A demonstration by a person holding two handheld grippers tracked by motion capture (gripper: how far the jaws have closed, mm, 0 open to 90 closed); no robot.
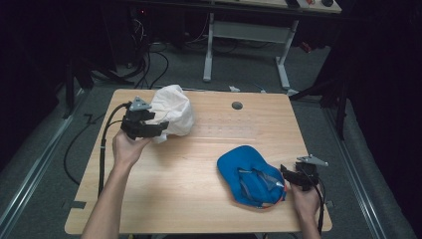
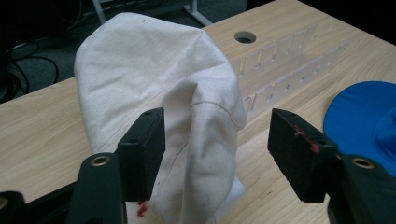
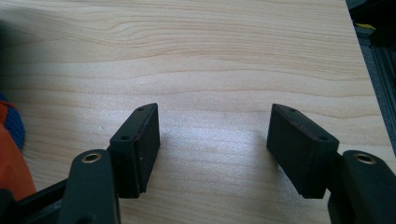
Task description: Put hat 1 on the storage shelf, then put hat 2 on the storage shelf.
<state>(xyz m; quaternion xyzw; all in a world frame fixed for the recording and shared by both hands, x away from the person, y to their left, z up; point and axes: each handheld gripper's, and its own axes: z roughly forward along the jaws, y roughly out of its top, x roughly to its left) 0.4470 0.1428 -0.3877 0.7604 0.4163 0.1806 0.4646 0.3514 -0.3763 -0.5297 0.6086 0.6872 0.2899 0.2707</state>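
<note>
The cream-white cotton cap (image 2: 159,107) stands on its edge at the far left of the pale wooden table (image 1: 189,169), crown toward the far edge. Its long axis runs nearly upright, leaning slightly toward the person. In the left gripper view, a fold of its fabric lies between the jaws of the left gripper (image 2: 217,149), which stand apart. The left pad touches or nearly touches the cloth; the right pad is clear of it, so nothing is clamped.

Risk: unsupported, the soft cap could slump or topple toward the clear plastic slotted rack (image 2: 285,65) just beside it. A jaw could also snag the fold and drag the cap.

The right gripper (image 3: 212,144) hangs wide open over bare wood, holding nothing. It is just beside the blue fabric cap with orange lining (image 1: 251,177), lying at near right.
</note>
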